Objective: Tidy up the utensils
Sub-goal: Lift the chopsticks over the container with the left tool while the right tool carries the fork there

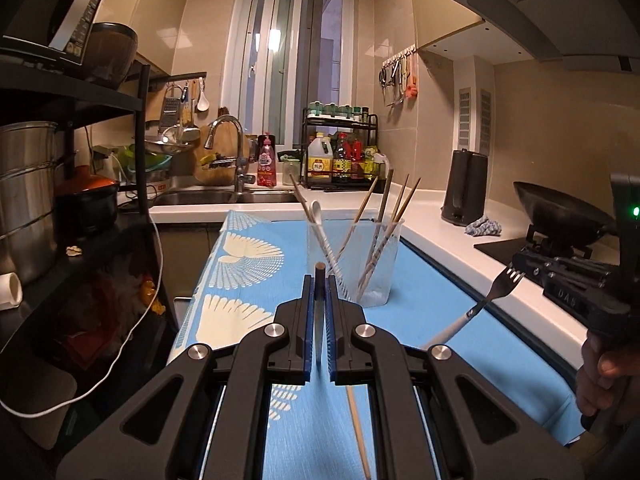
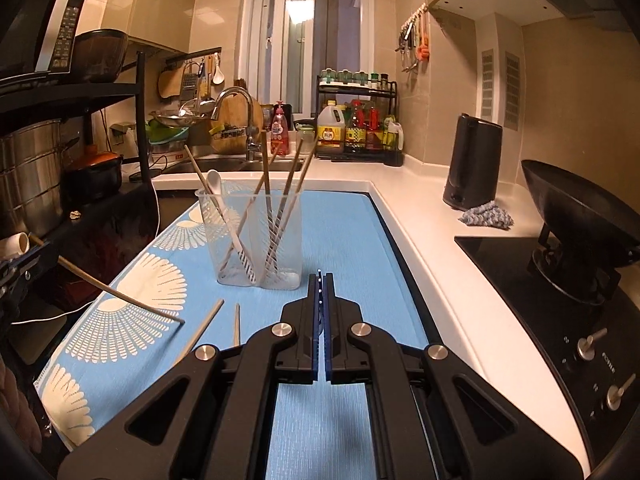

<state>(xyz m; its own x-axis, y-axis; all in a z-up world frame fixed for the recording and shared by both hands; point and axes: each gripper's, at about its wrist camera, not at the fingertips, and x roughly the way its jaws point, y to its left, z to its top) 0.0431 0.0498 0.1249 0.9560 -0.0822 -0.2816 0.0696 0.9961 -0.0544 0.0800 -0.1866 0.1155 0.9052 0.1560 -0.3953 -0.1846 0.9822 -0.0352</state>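
A clear container (image 1: 372, 276) (image 2: 256, 240) stands on the blue patterned cloth (image 2: 344, 232) and holds several chopsticks and a white spoon (image 2: 214, 180). My left gripper (image 1: 319, 280) is shut on a wooden chopstick (image 1: 319, 270). From the right wrist view that chopstick (image 2: 120, 296) slants down from the left gripper (image 2: 36, 252) towards the cloth. My right gripper (image 2: 320, 280) (image 1: 520, 270) is shut on a fork (image 1: 476, 308) near its tines, and the white handle hangs down to the left. Two loose chopsticks (image 2: 200, 332) lie on the cloth in front of the container.
A black kettle (image 2: 472, 160) and a grey rag (image 2: 486, 216) sit on the white counter at right. A wok (image 2: 576, 208) rests on the black hob. Behind are the sink tap (image 2: 240, 120) and a condiment rack (image 2: 356, 124). A dark shelf with pots (image 1: 28, 192) stands at left.
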